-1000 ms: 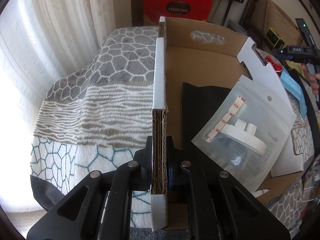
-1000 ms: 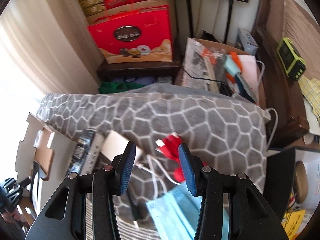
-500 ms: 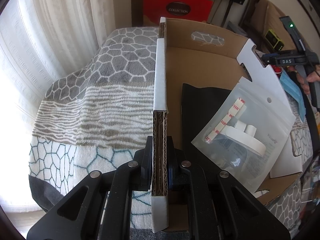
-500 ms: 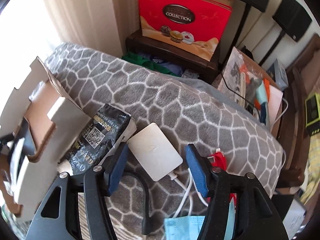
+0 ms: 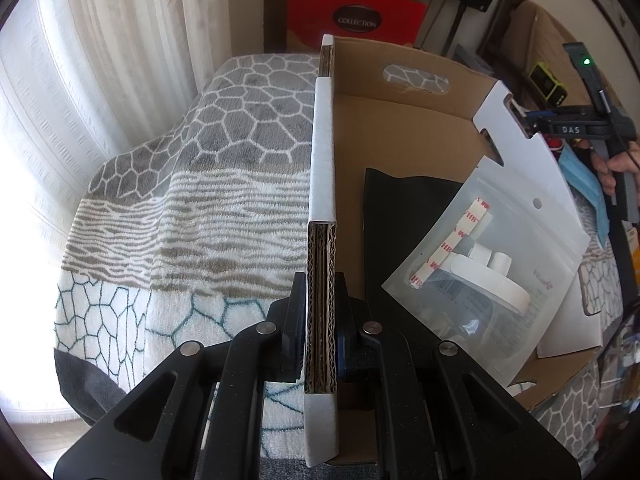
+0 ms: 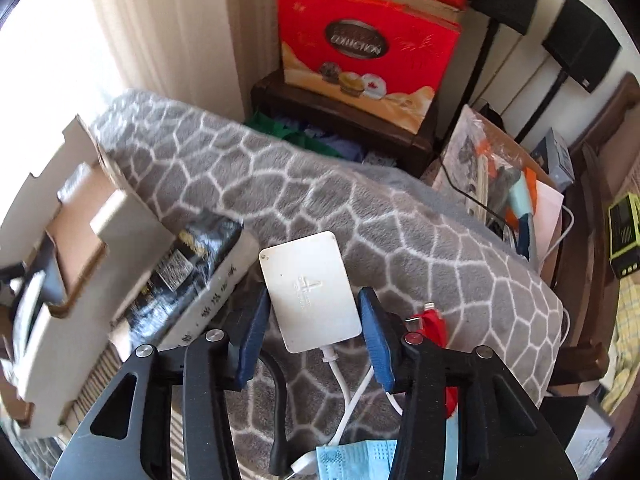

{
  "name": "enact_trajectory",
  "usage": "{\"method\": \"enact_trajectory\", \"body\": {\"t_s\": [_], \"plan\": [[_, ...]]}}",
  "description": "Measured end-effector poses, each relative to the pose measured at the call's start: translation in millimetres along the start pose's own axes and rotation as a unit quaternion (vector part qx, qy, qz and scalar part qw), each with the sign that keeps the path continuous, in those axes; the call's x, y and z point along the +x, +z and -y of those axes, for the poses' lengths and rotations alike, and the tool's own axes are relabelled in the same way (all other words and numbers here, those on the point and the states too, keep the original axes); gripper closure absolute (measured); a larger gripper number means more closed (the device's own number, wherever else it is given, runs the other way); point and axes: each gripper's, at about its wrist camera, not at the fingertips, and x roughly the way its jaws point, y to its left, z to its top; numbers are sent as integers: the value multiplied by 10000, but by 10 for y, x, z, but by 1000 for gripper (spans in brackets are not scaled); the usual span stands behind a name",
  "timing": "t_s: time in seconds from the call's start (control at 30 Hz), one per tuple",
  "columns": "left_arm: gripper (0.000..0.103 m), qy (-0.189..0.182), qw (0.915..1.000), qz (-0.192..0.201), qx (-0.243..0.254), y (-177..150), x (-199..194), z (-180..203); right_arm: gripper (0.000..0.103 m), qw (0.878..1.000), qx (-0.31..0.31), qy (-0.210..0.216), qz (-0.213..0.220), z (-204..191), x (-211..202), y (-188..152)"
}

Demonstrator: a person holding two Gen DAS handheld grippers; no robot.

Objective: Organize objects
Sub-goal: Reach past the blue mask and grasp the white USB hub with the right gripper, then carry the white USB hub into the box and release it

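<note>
My left gripper [image 5: 321,320] is shut on the side wall [image 5: 322,160] of an open cardboard box [image 5: 400,132] that stands on a patterned blanket. Inside the box lie a flat black pouch [image 5: 400,216] and a clear zip bag [image 5: 492,264] with white parts. In the right wrist view a flat white charger [image 6: 312,292] with a white cable [image 6: 344,384] lies on the grey blanket. My right gripper [image 6: 314,320] straddles it, jaws closing, one blue pad close on each side. I see no firm press.
A black packet on a white book [image 6: 180,264] leans against the box [image 6: 60,280], left of the charger. A blue face mask [image 6: 352,460], a red object [image 6: 432,324] and a black strap [image 6: 280,400] lie nearby. A red gift box [image 6: 368,48] stands behind the blanket.
The right gripper rolled and came down from the red object and mask onto the white charger, which now sits between its fingers. The left gripper and box have not moved.
</note>
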Motion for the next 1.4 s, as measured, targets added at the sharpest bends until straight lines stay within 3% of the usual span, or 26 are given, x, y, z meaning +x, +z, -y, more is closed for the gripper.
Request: {"method": "enact_trajectory", "body": {"t_s": [0.4, 0.8, 1.07, 1.23, 1.4], "plan": [[93, 6, 10000, -9, -30, 15, 6, -20, 61, 9887, 942, 157, 1159, 171, -972, 80], [93, -113, 9998, -51, -148, 24, 23, -79, 62, 9843, 430, 669, 1578, -584, -1622, 262], [93, -84, 9998, -29, -162, 17, 16, -57, 62, 9920, -677, 89, 1066, -1367, -1326, 309], [93, -60, 9999, -31, -136, 18, 13, -58, 62, 9929, -1111, 137, 410, -1699, -875, 311], [93, -67, 9999, -25, -134, 18, 12, -59, 62, 9921, -1255, -35, 31, -1853, -518, 336]]}}
